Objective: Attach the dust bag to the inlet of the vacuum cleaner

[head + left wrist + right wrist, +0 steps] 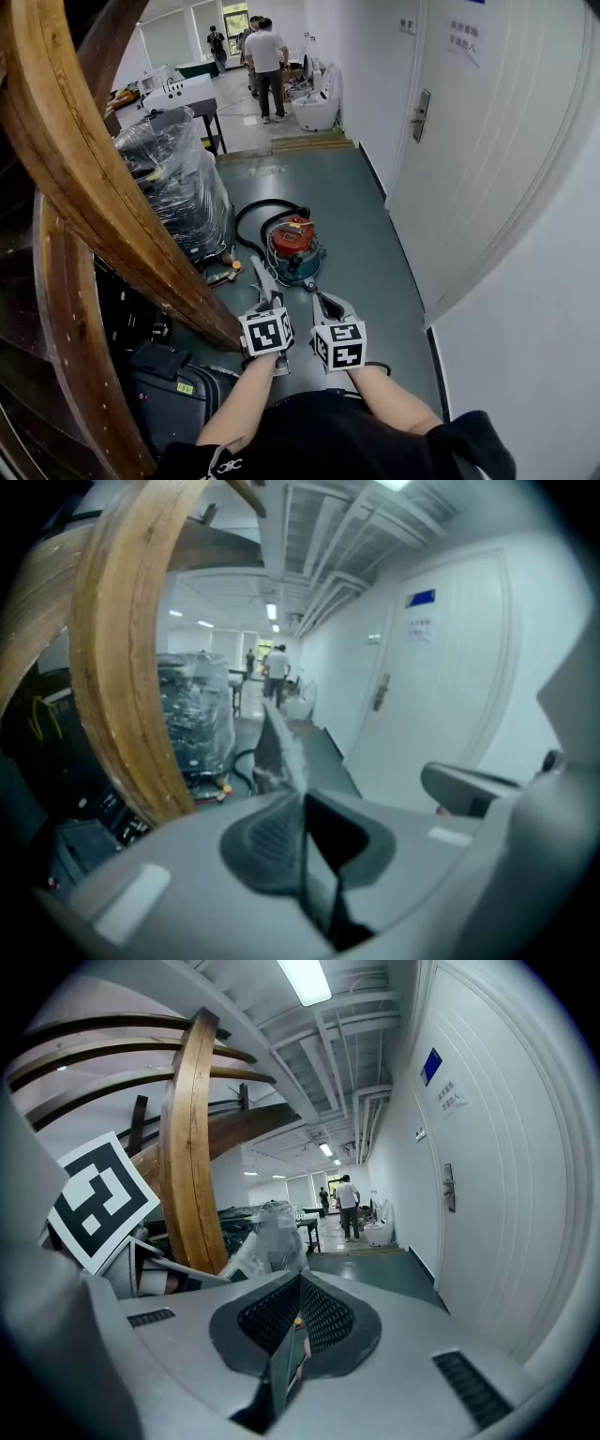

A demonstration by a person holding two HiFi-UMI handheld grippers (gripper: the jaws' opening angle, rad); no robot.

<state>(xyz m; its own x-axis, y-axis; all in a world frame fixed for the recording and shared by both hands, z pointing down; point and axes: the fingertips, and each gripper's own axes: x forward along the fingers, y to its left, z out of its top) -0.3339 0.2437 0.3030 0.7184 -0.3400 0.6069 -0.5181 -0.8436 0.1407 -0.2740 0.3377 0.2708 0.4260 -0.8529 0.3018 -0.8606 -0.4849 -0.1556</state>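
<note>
Head view: dust bag (259,274) in left gripper (269,298), vacuum cleaner (293,246) beyond

My left gripper (302,797) pinches a thin grey sheet (275,750) rising just past my fingertips (272,822); curved wooden beam (122,667) to their left, white door (441,667) right.

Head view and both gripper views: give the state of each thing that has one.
left gripper: shut on dust bag.
dust bag: pinched upright, apart from the vacuum cleaner.
right gripper: shut, empty.
vacuum cleaner: upright on the floor.
door: closed.
</note>
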